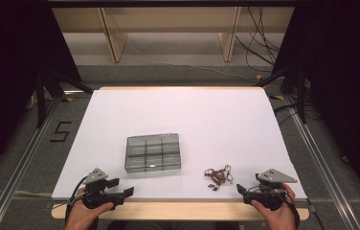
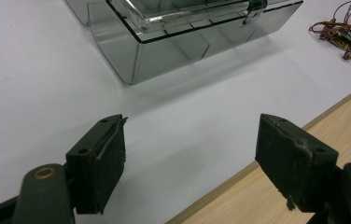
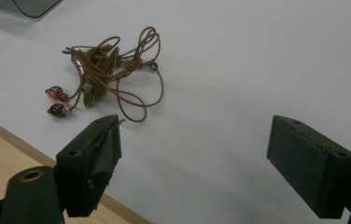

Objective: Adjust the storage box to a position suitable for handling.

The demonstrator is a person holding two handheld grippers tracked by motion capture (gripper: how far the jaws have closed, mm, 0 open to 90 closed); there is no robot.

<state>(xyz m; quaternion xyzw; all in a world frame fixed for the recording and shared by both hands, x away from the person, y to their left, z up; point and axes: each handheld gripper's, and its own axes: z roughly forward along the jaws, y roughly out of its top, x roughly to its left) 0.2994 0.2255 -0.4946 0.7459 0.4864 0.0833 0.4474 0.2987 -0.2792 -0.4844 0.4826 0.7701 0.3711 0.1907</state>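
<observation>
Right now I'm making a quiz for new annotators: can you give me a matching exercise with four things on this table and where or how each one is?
Things:
1. clear box
2. corded necklace
3. left gripper
4. right gripper

Places or states:
A. in a tangled heap on the white sheet, just ahead of one gripper
B. at the near right edge, jaws open with nothing between them
C. middle of the table, lid closed, divided into compartments
D. at the near left edge, jaws open, pointing towards the box

Pairs: 1-C, 2-A, 3-D, 4-B
</observation>
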